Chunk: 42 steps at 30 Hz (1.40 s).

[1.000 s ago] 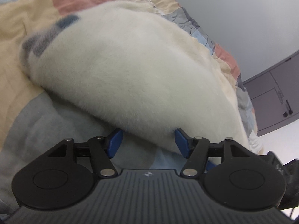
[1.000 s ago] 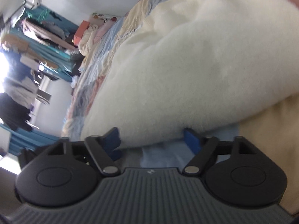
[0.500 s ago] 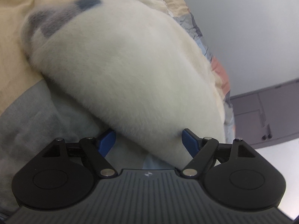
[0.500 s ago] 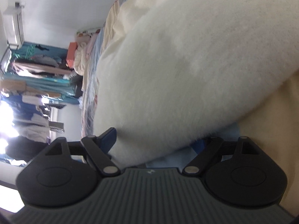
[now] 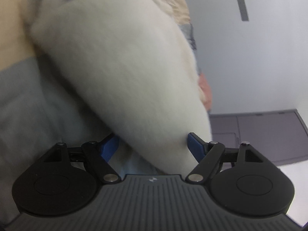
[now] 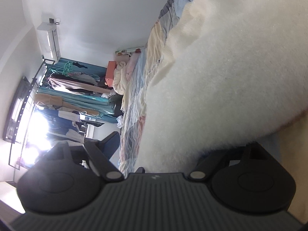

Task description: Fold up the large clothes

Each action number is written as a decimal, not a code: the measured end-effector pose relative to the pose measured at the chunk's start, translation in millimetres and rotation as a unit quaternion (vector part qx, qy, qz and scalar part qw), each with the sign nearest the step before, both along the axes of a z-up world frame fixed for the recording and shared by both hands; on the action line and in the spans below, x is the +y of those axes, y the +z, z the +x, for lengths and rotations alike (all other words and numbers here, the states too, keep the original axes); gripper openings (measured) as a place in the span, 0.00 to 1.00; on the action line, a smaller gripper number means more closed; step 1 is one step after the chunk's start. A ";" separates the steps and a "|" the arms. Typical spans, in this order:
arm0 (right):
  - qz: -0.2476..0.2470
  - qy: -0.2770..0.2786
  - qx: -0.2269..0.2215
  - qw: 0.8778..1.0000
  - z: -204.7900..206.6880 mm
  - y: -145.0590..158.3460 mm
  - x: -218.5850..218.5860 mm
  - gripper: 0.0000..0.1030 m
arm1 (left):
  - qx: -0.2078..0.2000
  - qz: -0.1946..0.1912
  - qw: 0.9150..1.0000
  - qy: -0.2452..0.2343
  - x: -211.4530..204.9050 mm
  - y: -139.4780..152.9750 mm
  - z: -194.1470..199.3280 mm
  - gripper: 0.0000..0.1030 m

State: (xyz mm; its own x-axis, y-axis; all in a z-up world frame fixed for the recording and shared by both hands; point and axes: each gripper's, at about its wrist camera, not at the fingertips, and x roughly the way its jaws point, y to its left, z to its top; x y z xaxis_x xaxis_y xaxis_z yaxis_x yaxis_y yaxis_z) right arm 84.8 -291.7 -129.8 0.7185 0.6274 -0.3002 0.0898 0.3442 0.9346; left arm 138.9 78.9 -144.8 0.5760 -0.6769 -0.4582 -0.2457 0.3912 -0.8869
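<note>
The fluffy white garment [image 5: 123, 73] lies bundled on the patchwork quilt [image 5: 17, 100] — in the left wrist view its long axis runs slantwise from upper left down to lower right, the near end reaching in between the blue fingertips [image 5: 109, 147]. The left gripper [image 5: 152, 146] stands released, its jaws having just been opening around that end. The right gripper [image 6: 154, 154] is spread wide too — the garment [image 6: 221, 80] bulges between its jaws, hiding one finger.
</note>
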 end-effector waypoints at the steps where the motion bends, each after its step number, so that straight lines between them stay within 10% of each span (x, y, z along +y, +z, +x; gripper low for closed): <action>1: 0.003 -0.002 0.006 1.000 1.8 -3.0 0.5 0.84 | 0.002 -0.005 1.000 0.009 2.2 -2.3 1.7 0.78; 16: 0.026 -0.027 0.110 0.993 -15.3 -42.5 -3.1 0.83 | 0.014 0.001 0.996 0.092 27.4 -1.9 -16.8 0.60; 26: 0.052 -0.169 0.144 0.974 -29.1 -49.3 -36.1 0.81 | 0.015 0.004 0.992 0.129 43.3 0.1 -25.9 0.60; 35: 0.028 -0.175 0.134 0.975 -15.9 -46.7 -24.2 0.83 | 0.027 0.005 0.990 0.137 42.4 -17.1 -16.4 0.69; 42: -0.003 -0.182 0.097 0.979 -20.6 -30.3 -30.0 0.50 | 0.033 -0.029 0.987 0.157 50.5 -24.0 -18.1 0.69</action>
State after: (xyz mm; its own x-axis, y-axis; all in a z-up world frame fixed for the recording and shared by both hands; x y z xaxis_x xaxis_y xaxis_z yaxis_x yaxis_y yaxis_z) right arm 64.2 -321.7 -160.1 0.8233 0.3385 -0.4556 0.3821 0.2629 0.8859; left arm 120.8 129.4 -168.7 0.7318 -0.4958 -0.4675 -0.4053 0.2349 -0.8835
